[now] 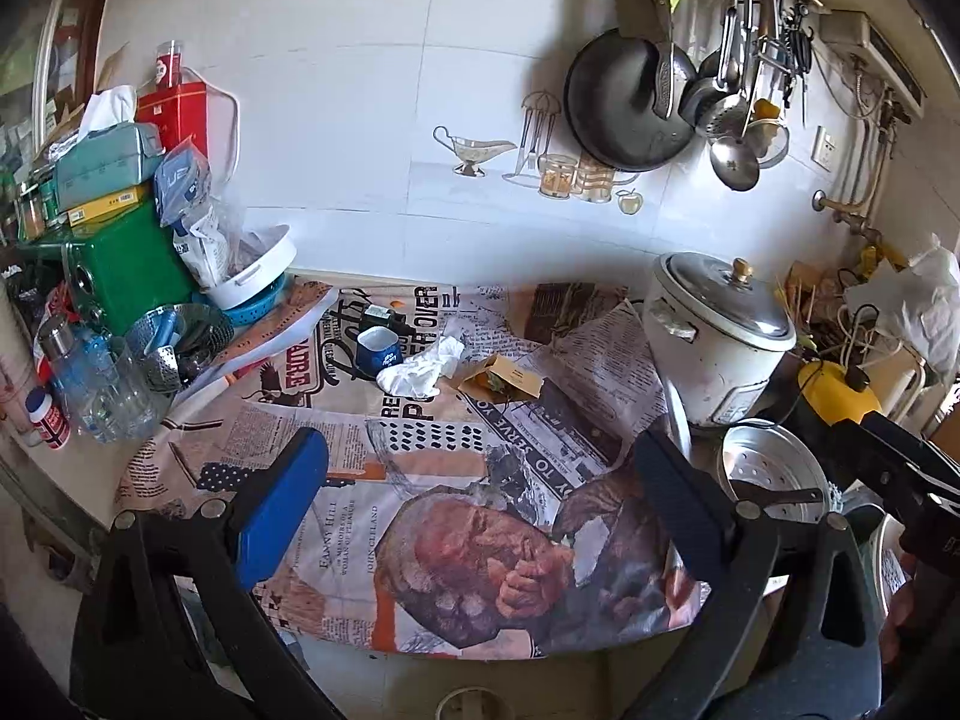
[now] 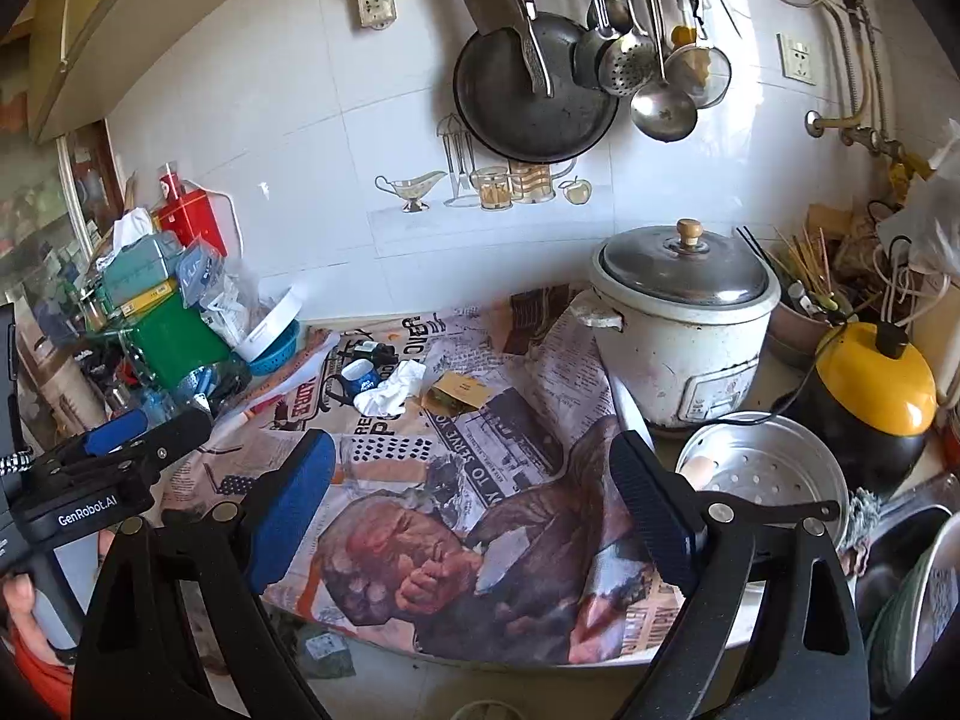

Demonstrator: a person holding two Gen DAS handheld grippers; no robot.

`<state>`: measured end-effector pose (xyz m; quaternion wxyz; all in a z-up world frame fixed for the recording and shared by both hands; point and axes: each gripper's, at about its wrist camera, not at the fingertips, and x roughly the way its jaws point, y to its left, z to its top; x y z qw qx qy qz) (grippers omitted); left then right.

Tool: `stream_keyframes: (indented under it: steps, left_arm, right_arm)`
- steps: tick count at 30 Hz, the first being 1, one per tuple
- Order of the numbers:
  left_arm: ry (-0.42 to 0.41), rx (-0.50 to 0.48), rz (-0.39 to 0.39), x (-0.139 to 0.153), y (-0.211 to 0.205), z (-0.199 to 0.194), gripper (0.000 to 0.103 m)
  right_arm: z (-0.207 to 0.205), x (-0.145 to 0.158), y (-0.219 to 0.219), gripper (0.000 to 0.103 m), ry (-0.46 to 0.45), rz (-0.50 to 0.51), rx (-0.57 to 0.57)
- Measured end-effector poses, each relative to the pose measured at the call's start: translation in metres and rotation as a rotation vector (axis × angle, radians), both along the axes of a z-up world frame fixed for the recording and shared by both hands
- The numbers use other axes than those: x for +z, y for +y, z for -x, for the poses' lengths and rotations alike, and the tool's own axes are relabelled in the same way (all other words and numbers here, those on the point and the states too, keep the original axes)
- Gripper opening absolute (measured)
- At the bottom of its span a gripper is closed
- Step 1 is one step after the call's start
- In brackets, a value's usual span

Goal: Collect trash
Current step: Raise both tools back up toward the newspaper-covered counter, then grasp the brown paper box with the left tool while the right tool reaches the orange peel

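Observation:
On the newspaper-print cloth (image 1: 456, 516) that covers the counter, a crumpled white tissue (image 1: 420, 369) lies near the back. A small blue cup (image 1: 378, 351) stands to its left and an open brown paper packet (image 1: 507, 381) lies to its right. My left gripper (image 1: 480, 462) hovers open over the cloth's front half, well short of them, with nothing between its pads. In the right wrist view the same tissue (image 2: 390, 390), cup (image 2: 360, 377) and packet (image 2: 456, 393) lie far ahead of my open, empty right gripper (image 2: 471, 456). The left gripper (image 2: 150, 429) shows at that view's left edge.
A white rice cooker (image 2: 678, 318) stands at the right, with a perforated metal steamer tray (image 2: 774, 474) and a yellow-lidded black pot (image 2: 870, 396) beside it. A green box (image 1: 132, 264), plastic bottles and stacked containers crowd the left. Pans and ladles (image 2: 654, 96) hang on the tiled wall.

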<state>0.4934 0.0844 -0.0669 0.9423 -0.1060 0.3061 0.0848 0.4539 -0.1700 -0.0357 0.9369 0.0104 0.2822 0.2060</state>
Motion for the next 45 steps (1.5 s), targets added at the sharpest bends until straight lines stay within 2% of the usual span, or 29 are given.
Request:
stream_keyframes:
  steps: [5, 9, 13, 18, 24, 27, 29, 34, 36, 37, 45]
  left_arm:
    - [0.076, 0.036, -0.002, -0.021, 0.001, -0.040, 0.102]
    - [0.128, 0.026, -0.010, -0.043, 0.008, -0.076, 0.102]
    - [0.183, -0.028, 0.016, -0.072, 0.018, -0.124, 0.102]
    - [0.251, -0.099, 0.056, -0.108, 0.026, -0.194, 0.102]
    - [0.354, -0.055, 0.116, -0.167, 0.027, -0.279, 0.102]
    - [0.392, 0.005, 0.093, -0.194, 0.021, -0.310, 0.102]
    - [0.417, 0.036, 0.109, -0.209, 0.018, -0.326, 0.102]
    - [0.435, 0.162, 0.107, -0.236, 0.015, -0.346, 0.101]
    - [0.440, 0.185, 0.108, -0.243, 0.015, -0.345, 0.095]
    - [0.439, 0.179, 0.114, -0.245, 0.015, -0.341, 0.088]
    - [0.459, 0.037, 0.037, -0.247, 0.018, -0.295, 0.077]
  right_arm:
    - [-0.044, -0.018, 0.000, 0.091, 0.070, -0.002, 0.029]
    - [-0.071, -0.030, 0.000, 0.091, 0.114, -0.017, 0.021]
    - [-0.095, -0.038, -0.002, 0.091, 0.139, -0.017, -0.039]
    - [-0.117, -0.048, 0.000, 0.091, 0.166, 0.010, -0.173]
    - [-0.149, -0.070, -0.001, 0.091, 0.241, 0.013, -0.263]
    - [-0.156, -0.079, -0.008, 0.091, 0.264, -0.001, -0.304]
    - [-0.160, -0.084, -0.014, 0.091, 0.287, -0.003, -0.323]
    - [-0.163, -0.097, -0.031, 0.091, 0.339, 0.030, -0.342]
    - [-0.165, -0.101, -0.036, 0.091, 0.351, 0.045, -0.347]
    - [-0.166, -0.102, -0.039, 0.091, 0.357, 0.045, -0.345]
    - [-0.171, -0.100, -0.035, 0.091, 0.351, 0.026, -0.286]
